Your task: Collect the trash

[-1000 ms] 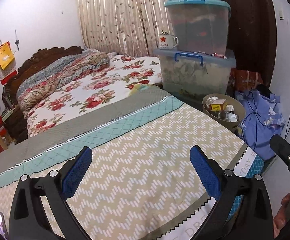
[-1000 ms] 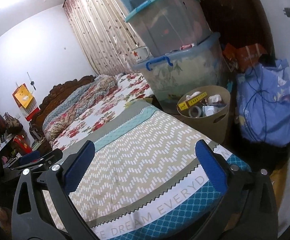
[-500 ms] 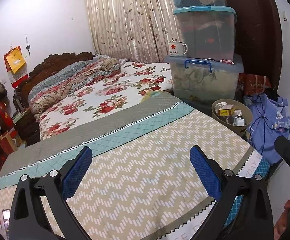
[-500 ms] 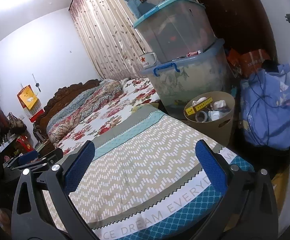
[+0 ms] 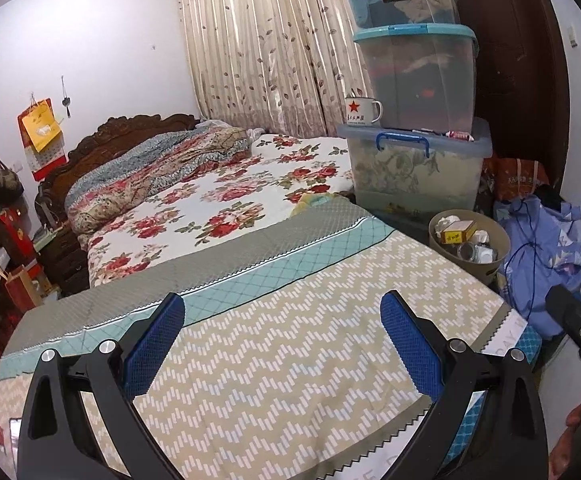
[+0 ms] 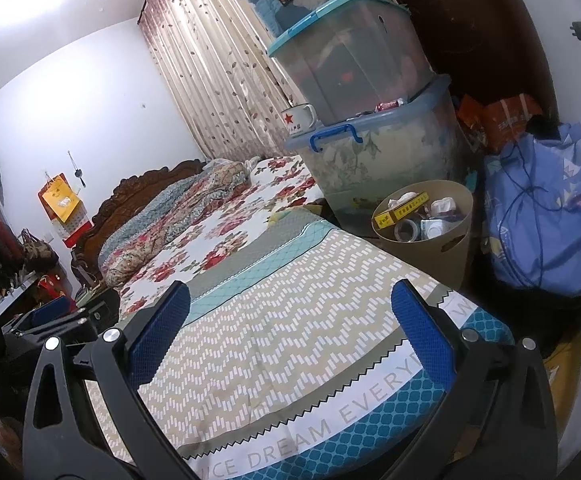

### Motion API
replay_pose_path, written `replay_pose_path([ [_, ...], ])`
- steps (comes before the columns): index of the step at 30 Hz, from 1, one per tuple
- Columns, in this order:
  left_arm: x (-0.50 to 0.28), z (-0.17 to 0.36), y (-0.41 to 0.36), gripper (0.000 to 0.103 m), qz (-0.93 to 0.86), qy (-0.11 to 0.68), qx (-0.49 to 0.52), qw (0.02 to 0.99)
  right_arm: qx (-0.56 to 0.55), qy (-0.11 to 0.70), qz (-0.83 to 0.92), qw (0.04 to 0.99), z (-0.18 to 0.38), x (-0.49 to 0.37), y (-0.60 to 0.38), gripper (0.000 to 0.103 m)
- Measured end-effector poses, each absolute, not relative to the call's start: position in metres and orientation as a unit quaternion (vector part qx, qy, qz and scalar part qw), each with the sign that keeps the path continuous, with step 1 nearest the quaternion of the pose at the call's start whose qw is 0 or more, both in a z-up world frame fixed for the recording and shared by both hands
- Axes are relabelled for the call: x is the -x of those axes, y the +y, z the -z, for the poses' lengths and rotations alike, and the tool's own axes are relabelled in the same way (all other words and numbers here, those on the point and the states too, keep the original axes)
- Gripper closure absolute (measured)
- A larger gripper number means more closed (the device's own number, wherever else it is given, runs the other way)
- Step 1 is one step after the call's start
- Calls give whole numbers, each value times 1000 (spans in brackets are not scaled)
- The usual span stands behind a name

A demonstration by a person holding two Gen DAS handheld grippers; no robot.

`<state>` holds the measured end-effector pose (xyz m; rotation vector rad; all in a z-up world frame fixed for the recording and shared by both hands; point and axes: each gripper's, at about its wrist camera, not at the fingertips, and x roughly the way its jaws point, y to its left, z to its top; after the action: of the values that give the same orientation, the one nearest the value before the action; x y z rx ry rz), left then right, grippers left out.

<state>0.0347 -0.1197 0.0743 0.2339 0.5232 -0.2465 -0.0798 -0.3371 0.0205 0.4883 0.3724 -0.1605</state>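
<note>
Left gripper [image 5: 280,336]: blue-padded black jaws spread wide, empty, above the bed's foot end.
Right gripper [image 6: 292,326]: likewise wide apart, holding nothing, over the foot edge.
Bed cover [image 5: 298,344]: beige zigzag-patterned quilt with teal border; no loose litter visible on it.
Trash bin [image 6: 446,240]: round tan plastic bin on the floor beside the bed's far right corner, holding a yellow box [image 6: 400,210], tape roll and crumpled wrappers.
Storage tubs [image 5: 414,164]: clear stacked plastic boxes just behind the bin.
Step judged: locating trash; scan edges slowly, keep jaws wide, approach anything low and squarely.
</note>
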Motion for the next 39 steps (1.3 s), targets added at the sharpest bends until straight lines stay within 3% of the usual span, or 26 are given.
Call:
replay_pose_path([
  [8, -47, -79, -100, 9, 135, 295, -54, 944, -249, 197, 73, 945, -17, 77, -339, 4],
  [18, -33, -84, -105, 9, 87, 245, -102, 960, -244, 197, 68, 947, -19, 78, -335, 3],
  [39, -36, -81, -103, 9, 79, 251, -108, 959, -244, 199, 64, 947, -15, 77, -331, 3],
])
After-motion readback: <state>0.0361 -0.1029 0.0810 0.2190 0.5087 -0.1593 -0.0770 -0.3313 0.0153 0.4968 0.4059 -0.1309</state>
